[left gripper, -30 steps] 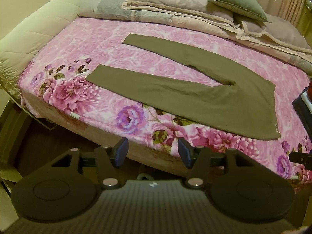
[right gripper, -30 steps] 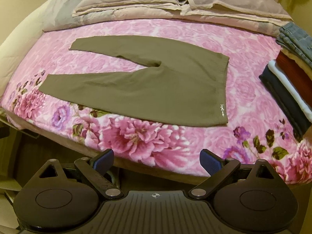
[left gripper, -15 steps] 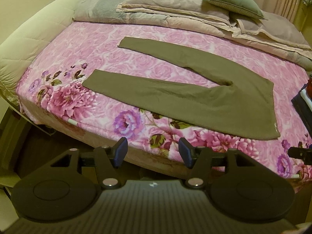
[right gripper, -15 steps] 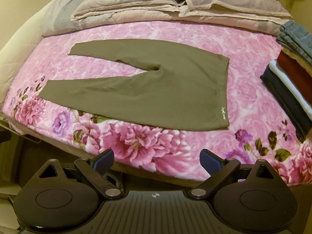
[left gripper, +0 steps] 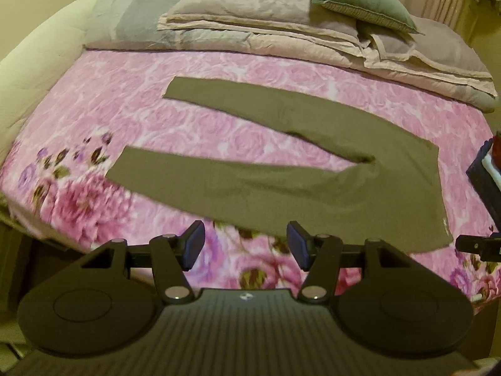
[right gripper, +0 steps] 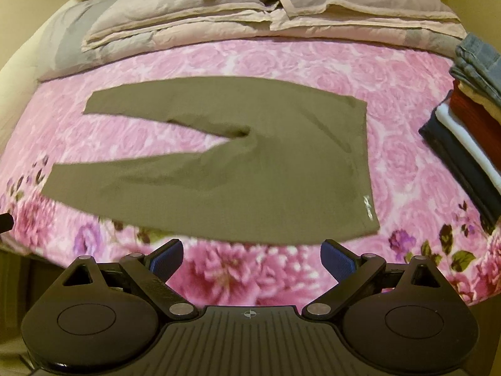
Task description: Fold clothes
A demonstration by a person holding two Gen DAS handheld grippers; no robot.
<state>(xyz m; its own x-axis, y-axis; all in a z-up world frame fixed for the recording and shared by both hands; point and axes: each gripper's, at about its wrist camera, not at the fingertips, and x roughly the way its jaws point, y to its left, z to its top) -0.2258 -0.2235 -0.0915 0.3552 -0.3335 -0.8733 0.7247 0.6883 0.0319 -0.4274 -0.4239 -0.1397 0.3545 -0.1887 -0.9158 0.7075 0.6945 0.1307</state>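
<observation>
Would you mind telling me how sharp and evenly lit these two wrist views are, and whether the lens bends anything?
Left wrist view: the olive trousers and the floral bedsheet are smeared by motion blur, while the left tool stays crisp. Right wrist view: similar blur on the sheet's near edge, the right tool sharp. Both views: warm yellowish light, dark corners, and fisheye bowing of the bed's edges.

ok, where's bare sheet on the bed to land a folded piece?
Free: the strip of floral sheet between the olive trousers' waistband and the stack of folded clothes; the wedge between the two legs; the band between the upper leg and the folded quilts. Crowded: the far edge with quilts and pillow.
</observation>
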